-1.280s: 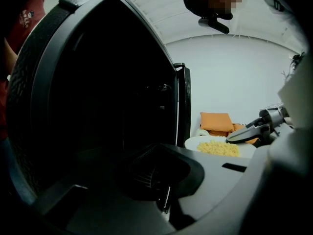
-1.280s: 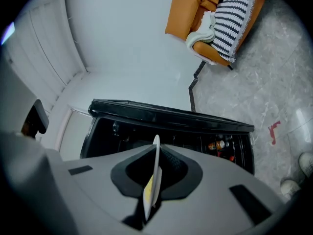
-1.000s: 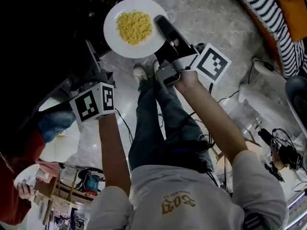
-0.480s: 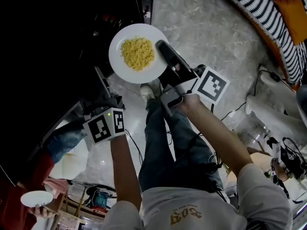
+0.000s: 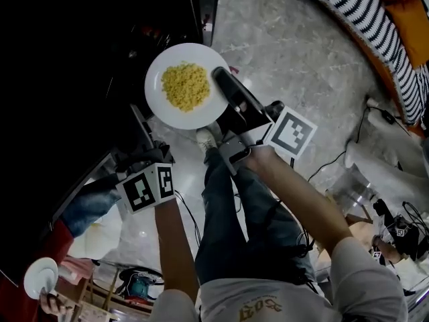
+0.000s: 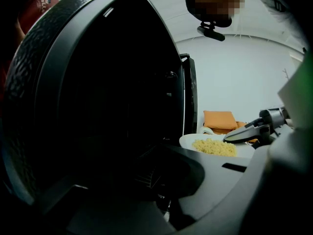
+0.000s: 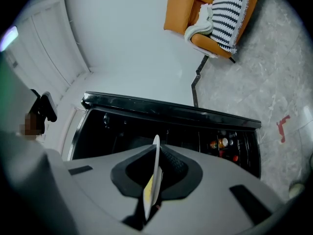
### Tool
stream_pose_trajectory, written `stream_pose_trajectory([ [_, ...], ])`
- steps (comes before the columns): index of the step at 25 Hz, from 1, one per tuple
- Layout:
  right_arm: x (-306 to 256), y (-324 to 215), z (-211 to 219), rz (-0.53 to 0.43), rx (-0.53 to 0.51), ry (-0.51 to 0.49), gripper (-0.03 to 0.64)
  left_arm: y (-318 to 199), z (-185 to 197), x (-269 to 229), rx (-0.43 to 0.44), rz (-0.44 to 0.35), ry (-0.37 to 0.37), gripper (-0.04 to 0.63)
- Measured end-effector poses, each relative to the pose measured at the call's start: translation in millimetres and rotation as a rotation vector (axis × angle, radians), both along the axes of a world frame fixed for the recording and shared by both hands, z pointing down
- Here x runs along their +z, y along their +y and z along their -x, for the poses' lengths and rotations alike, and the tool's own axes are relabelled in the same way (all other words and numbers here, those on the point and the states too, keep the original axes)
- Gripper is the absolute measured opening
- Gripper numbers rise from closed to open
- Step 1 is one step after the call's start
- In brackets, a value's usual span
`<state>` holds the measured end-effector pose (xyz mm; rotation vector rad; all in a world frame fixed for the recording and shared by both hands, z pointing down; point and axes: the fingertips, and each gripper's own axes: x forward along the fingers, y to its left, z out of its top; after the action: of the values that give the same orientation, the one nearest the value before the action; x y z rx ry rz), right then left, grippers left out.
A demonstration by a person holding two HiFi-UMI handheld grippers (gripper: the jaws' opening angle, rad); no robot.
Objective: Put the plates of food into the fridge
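A white plate [image 5: 157, 93] with yellow food [image 5: 186, 86] is held level in front of the dark open fridge [image 5: 94, 45]. My right gripper [image 5: 220, 79] is shut on the plate's right rim. In the right gripper view the plate [image 7: 155, 166] stands edge-on between the jaws of the right gripper [image 7: 155, 155], with the fridge [image 7: 166, 126] behind. My left gripper [image 5: 137, 123] reaches into the dark at the fridge door's edge. In the left gripper view the door [image 6: 107, 82] fills the left, and the left gripper [image 6: 161, 180] is lost in shadow. The plate [image 6: 193, 140] shows beyond it.
Bottles [image 7: 222, 143] stand on a fridge shelf. An orange sofa with a striped blanket [image 5: 362, 12] lies at the upper right. Cables [image 5: 335, 154] trail on the stone floor. Another person at the lower left holds a small white plate [image 5: 39, 277].
The right gripper has carried the plate slightly left, closer to the fridge opening. The left gripper has stayed at the door's edge. The bystander's small plate has shifted.
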<state>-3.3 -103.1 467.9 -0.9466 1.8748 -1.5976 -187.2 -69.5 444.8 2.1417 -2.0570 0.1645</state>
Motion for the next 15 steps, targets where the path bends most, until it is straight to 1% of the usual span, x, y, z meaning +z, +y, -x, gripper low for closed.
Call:
stream_pose_trajectory([
  [3,4.1,0.2,-0.4,0.006,0.001,0.000,0.020,1.3,-3.6,-2.3,0.008,-0.015,-0.025,0.006],
  [9,15.5,-0.9,3.2,0.015,-0.006,0.007,0.020,-0.3,-9.0,9.2,0.025,0.007,-0.050,0.006],
  [15,20.5,-5.7,8.7,0.005,-0.010,0.017,0.020,-2.3,-12.3,13.9,0.034,0.011,-0.051,0.006],
])
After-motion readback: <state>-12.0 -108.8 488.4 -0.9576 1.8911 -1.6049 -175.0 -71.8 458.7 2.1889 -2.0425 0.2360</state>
